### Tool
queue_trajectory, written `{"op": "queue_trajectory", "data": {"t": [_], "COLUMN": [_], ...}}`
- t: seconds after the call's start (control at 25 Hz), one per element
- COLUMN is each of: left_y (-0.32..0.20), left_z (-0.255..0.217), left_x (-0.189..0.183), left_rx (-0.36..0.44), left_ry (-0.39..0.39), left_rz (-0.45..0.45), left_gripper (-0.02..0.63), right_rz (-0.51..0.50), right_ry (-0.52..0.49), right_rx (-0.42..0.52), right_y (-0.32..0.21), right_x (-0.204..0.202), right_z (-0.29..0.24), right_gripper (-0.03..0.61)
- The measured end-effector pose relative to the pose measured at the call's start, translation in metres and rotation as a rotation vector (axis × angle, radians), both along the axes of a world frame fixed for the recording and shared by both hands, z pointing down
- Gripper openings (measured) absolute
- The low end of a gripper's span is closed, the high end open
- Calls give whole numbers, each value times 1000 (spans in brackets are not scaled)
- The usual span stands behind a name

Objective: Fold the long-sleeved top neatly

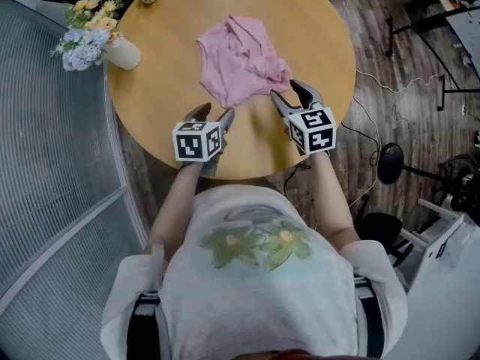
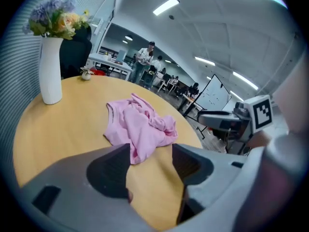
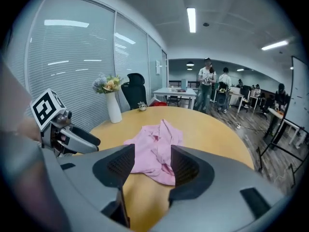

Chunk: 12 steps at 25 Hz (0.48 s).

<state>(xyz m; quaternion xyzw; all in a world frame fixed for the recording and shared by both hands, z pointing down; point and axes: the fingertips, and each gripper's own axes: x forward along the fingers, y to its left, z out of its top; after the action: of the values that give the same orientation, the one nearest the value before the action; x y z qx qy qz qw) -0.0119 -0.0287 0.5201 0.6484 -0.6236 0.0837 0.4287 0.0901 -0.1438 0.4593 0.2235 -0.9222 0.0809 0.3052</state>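
**Crumpled pink top waits between 2 open grippers**

A pink long-sleeved top (image 1: 240,58) lies bunched in a loose heap near the middle of a round wooden table (image 1: 157,88), with no fold started. The person holds both tools low over the table's near side. The left gripper (image 1: 215,113) and the right gripper (image 1: 289,90) each have their jaws spread apart with nothing held. Only bare tabletop and the garment's near edge show in the gaps.

The garment lies straight ahead of both tools, toward the table's centre. Its near edge hangs closest to the person as a drooping point, just ahead of the left gripper. The right gripper sits just beside the heap's near right corner and looks, if anything, a shade closer. From the left gripper view the top (image 2: 140,127) lines up with the gap of the left gripper (image 2: 150,151), and the right gripper view frames the top (image 3: 157,149) the same way.

The heap is too rumpled to pick out sleeves or collar with confidence. Its longer run appears to lead away from the person. Spreading it flat likely comes first, each tool taking the edge on its own side. A white vase of flowers (image 1: 124,53) stands well apart at the far left.
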Motion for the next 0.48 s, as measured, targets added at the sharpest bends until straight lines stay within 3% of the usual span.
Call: {"op": "queue_trajectory", "data": {"t": [0.28,0.48], "left_y": [-29,-44], "left_z": [60,92], "left_x": [20,25], "left_rx": [-136,-208], "left_ry": [-18,-36], "left_rz": [71,86], "left_gripper": [256,256], "right_rz": [-81,-94], "right_ry": [124,206], "right_rx": [-43,-15], "right_y": [-43,-68], "right_x": [-12,-18], "right_z": [59,94], "right_gripper": [235,235]}}
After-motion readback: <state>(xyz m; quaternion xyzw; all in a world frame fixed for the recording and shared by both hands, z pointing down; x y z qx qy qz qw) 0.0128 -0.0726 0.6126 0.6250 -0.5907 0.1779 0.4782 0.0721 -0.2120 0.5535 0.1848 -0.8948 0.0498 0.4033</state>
